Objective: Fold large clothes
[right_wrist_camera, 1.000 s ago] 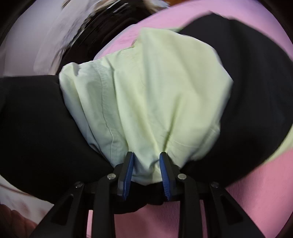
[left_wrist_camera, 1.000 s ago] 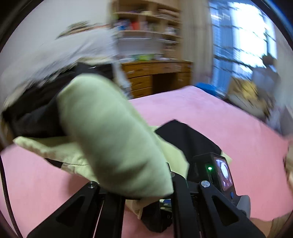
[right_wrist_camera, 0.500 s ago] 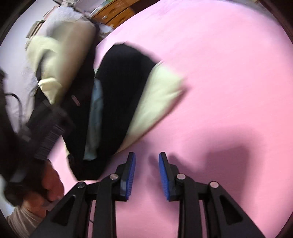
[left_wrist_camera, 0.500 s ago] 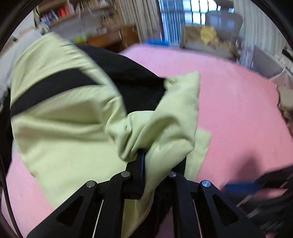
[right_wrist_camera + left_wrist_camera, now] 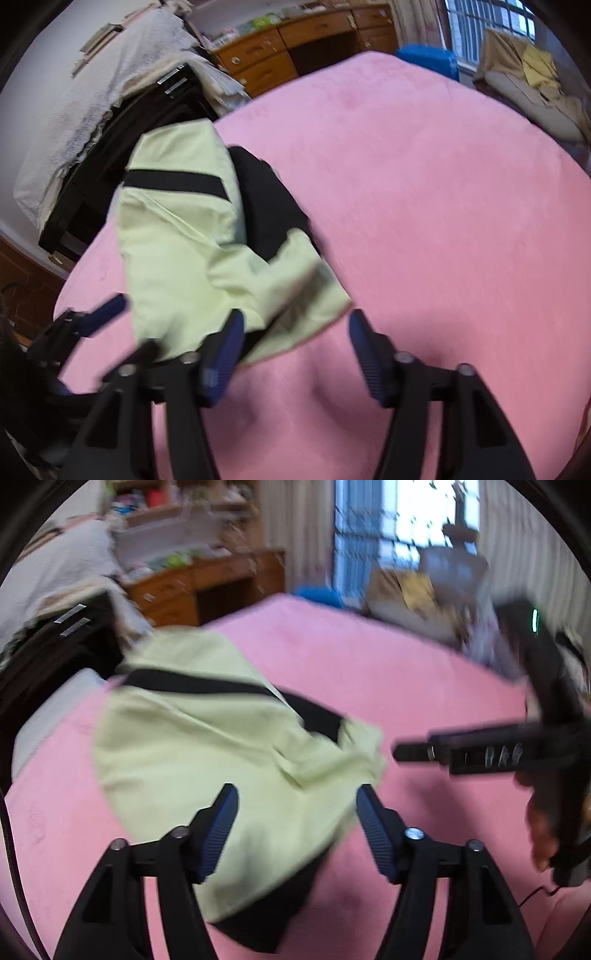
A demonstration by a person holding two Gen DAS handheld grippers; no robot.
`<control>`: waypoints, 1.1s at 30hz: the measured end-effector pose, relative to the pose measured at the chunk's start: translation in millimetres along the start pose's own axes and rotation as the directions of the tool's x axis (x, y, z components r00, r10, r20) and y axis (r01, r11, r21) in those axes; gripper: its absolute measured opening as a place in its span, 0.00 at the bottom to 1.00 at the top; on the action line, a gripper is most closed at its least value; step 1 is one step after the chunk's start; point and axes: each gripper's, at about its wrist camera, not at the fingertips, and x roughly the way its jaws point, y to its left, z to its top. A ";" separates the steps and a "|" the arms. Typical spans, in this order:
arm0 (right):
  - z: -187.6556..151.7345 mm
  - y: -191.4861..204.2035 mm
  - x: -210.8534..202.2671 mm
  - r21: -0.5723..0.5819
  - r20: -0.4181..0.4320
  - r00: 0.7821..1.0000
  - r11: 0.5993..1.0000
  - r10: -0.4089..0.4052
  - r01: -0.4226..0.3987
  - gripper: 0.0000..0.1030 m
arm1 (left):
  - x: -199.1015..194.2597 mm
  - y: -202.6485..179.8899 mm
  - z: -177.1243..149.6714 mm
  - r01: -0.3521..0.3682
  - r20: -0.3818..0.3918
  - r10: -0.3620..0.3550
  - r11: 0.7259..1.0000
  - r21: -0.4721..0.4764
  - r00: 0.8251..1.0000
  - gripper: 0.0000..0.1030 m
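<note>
A pale green and black garment [image 5: 221, 746] lies in a folded heap on the pink bed [image 5: 388, 672]. My left gripper [image 5: 295, 827] hovers just over its near end, jaws opening, with the cloth below and between the fingers and no pad pressing on it. In the right wrist view the same garment [image 5: 177, 251] lies to the left. My right gripper [image 5: 295, 347] is over its near corner, jaws opening and nothing pinched. A hand [image 5: 543, 830] holds the right gripper [image 5: 399, 751] at the right. A blue pad of the left gripper's fingers [image 5: 107, 312] shows at lower left.
Beyond the garment stands a black piece of furniture [image 5: 122, 122] under a white lace cover [image 5: 92, 96]. A wooden desk [image 5: 280, 51] and a blue box [image 5: 428, 59] are past the bed's far edge. A chair piled with cloth [image 5: 528, 85] is by the window.
Both grippers have let go of the garment, which has dropped onto the bed. The right released first and pulled back. Both sets of jaws now stand much wider.
</note>
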 end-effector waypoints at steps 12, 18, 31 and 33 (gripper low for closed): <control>30.3 18.8 68.0 -0.029 -0.054 0.996 0.997 -0.068 0.066 0.47 | 110.4 99.1 118.3 -0.218 -0.066 0.221 0.975 0.041 0.973 0.67; 20.9 -8.1 79.1 0.076 -0.077 0.989 0.988 -0.127 0.133 0.13 | 210.7 117.9 135.3 -0.241 -0.247 0.249 0.968 0.062 0.937 0.54; 6.5 -8.6 105.0 0.069 -0.130 0.969 0.973 -0.209 0.219 0.15 | 281.8 118.7 108.6 -0.277 -0.313 0.292 0.956 0.094 0.904 0.52; 11.4 -6.6 101.6 0.037 -0.144 0.963 0.971 -0.228 0.235 0.19 | 263.4 119.9 109.8 -0.258 -0.289 0.271 0.963 0.082 0.918 0.52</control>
